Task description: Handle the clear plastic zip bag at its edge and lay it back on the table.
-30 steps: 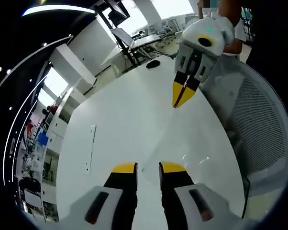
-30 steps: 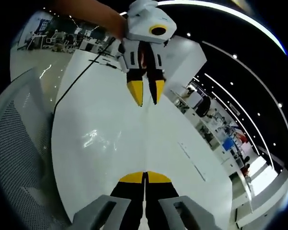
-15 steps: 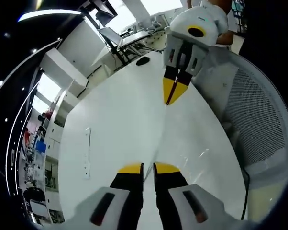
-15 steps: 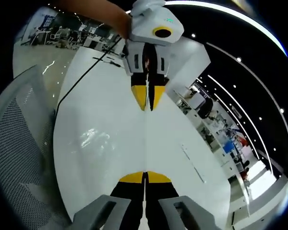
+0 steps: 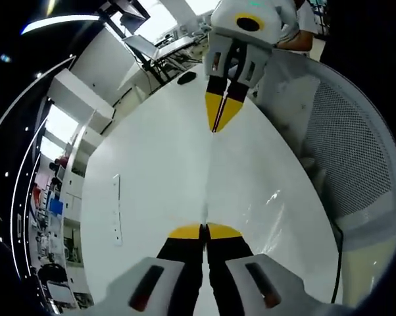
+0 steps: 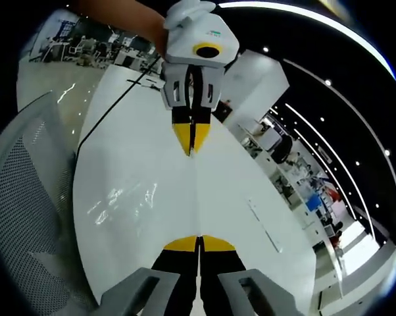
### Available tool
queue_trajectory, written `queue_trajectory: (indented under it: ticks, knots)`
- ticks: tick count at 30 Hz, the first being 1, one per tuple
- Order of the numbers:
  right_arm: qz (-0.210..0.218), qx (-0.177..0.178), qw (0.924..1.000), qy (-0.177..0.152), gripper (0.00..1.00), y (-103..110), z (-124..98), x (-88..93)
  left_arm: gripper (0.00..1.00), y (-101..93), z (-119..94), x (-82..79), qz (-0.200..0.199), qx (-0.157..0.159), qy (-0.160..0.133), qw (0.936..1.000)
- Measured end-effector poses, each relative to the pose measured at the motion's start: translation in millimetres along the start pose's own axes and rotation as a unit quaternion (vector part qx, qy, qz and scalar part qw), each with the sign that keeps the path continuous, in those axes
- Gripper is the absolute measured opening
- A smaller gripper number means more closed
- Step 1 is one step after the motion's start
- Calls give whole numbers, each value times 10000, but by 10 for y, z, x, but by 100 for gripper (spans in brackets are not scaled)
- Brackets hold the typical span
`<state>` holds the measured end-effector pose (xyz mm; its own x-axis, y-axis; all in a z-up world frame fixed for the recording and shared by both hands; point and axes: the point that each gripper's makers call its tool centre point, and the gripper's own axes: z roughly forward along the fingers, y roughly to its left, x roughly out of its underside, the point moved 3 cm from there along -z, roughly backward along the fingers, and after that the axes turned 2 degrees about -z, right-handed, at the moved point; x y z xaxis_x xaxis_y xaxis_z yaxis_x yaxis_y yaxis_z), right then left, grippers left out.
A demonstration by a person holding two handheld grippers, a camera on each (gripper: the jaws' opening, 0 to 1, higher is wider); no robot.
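two grippers pinch the clear zip bag (image 5: pixel 250 197), stretched taut over the white table (image 5: pixel 145 171). left gripper view: left gripper (image 5: pixel 204 231) jaws pressed together on the near edge. right gripper view: right gripper (image 6: pixel 199 243) likewise clamped on the bag's edge. next, i judge: lower together, then release.

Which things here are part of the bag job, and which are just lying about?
Part of the job:
- clear zip bag, stretched by one edge between both tongs
- left tongs, shut on that edge
- right tongs, shut on the same edge
- white table

Just lying about:
- mesh chair at the table's side
- black cable on the table
- dark mouse-like object at the far end
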<state>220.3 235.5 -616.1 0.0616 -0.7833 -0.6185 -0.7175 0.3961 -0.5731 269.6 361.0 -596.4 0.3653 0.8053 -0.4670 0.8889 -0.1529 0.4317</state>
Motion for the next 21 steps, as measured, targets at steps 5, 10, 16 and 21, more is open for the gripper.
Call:
queue_trajectory:
  ticks: [5,10,16,21]
  knots:
    - [20,-121,9999,16,0,10,15,16,0,-32,-12,-10,140,22,15,9999]
    - [83,-197,9998,-4,0,29,10,9,0,-49,-30,-9,100,32,3,9999]
    - [344,-363,9987,-95,4,43,-1,-43,0,-70,-47,1,-18,-48,17,10000]
    - [216,-441,9986,-200,5,41,-23,-150,0,-89,-61,5,-106,-89,45,9999]
